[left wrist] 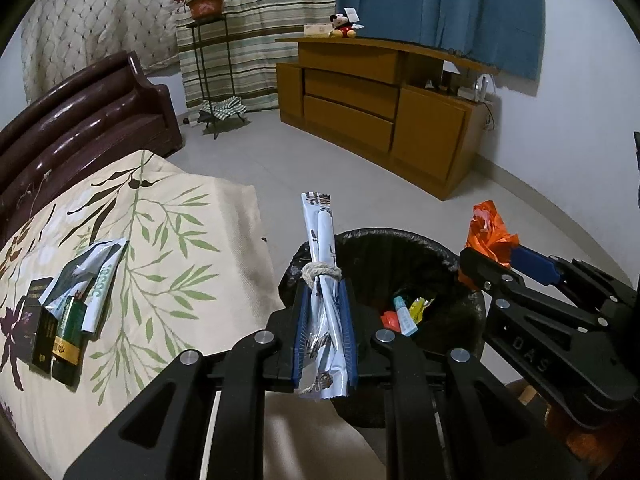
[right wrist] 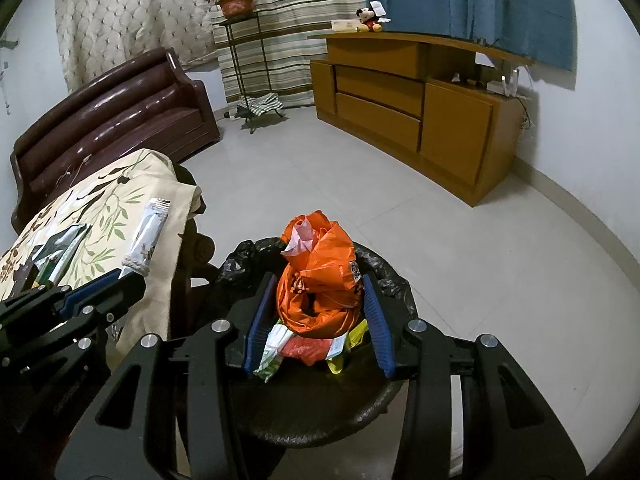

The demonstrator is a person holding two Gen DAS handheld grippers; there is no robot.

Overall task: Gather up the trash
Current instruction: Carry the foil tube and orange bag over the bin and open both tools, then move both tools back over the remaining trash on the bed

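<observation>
My left gripper (left wrist: 323, 284) is shut on a long pale-blue wrapper (left wrist: 322, 248) tied with string, which sticks up past the fingertips beside the bin's left rim. A bin lined with a black bag (left wrist: 404, 248) stands on the floor and holds several small wrappers (left wrist: 404, 314). My right gripper (right wrist: 318, 280) is shut on a crumpled orange plastic bag (right wrist: 320, 280), held over the bin (right wrist: 384, 280). In the left wrist view the right gripper (left wrist: 490, 258) and its orange bag (left wrist: 488, 232) hang at the bin's right rim. The left gripper (right wrist: 132, 276) with its wrapper (right wrist: 150, 228) shows at the left of the right wrist view.
A table with a leaf-print cloth (left wrist: 168, 248) at the left carries several more packets and small boxes (left wrist: 68, 304). A dark sofa (left wrist: 80, 128) stands behind it. A wooden cabinet (left wrist: 380, 112) and a plant stand (left wrist: 212, 64) line the far wall across tiled floor (left wrist: 312, 168).
</observation>
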